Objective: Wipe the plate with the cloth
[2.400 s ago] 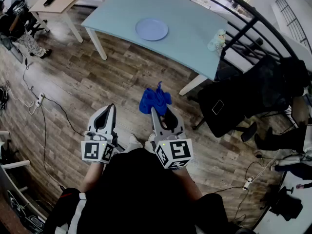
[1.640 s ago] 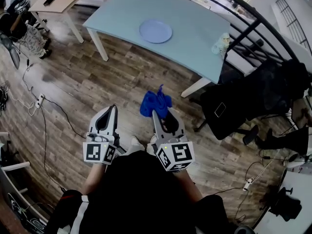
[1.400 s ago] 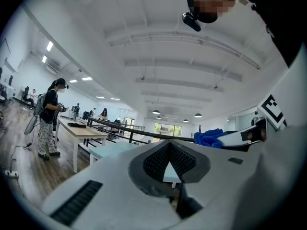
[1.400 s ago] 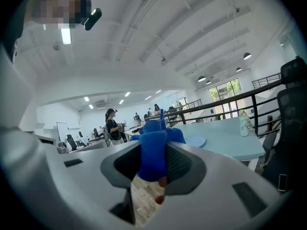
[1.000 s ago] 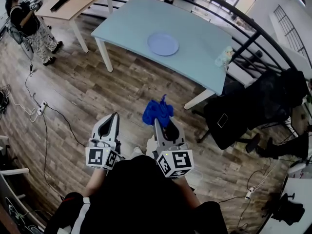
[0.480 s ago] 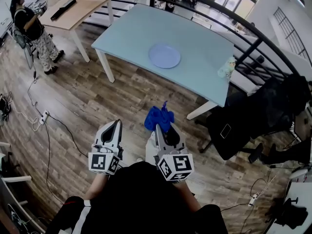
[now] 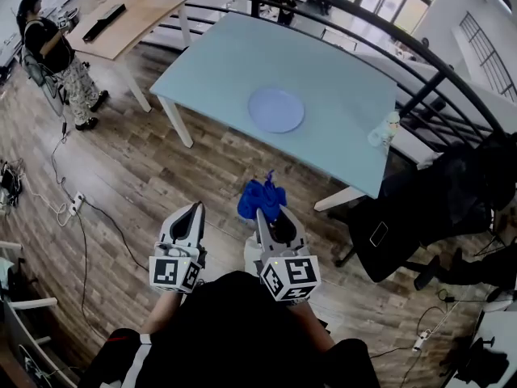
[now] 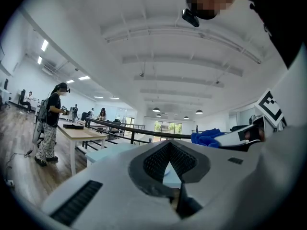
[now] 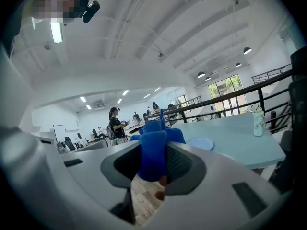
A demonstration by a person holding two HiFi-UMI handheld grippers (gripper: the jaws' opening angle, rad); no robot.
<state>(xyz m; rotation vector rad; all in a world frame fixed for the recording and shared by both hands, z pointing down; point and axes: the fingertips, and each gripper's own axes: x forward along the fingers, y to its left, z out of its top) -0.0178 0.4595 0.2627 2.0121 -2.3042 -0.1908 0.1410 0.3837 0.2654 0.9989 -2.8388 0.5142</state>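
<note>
Our own hands are hidden under the marker cubes and our dark clothing, and the lower end of the blue cloth [image 7: 261, 198] disappears between the pads of the right tongs [image 7: 266, 214], so we cannot tell how much of it is folded inside. In the left gripper view the body of the left tongs [image 8: 170, 143] blocks most of the worktop [image 7: 242, 63], which shows only as a sliver through the diamond-shaped gap behind the tips. The one print we can make out is the black-and-white square pattern on each cube. A small pale bottle [image 7: 386, 128] stands near the worktop's right edge, and its label is too small to read. The left tongs [image 7: 196, 206] have their tips together with nothing between them. The right tongs [image 9: 153, 145] are clamped on the cloth [image 9: 153, 152], which bunches up and pokes out beyond the tips toward the worktop. Both tongs hang side by side over the wooden floor [image 7: 153, 168], short of the worktop's near edge. The round pale-blue plate [image 7: 276, 109] lies flat near the middle of the worktop, well apart from both tongs and roughly straight ahead of the right pair; the right gripper view shows the plate [image 9: 200, 143] just to the right of the cloth.
</note>
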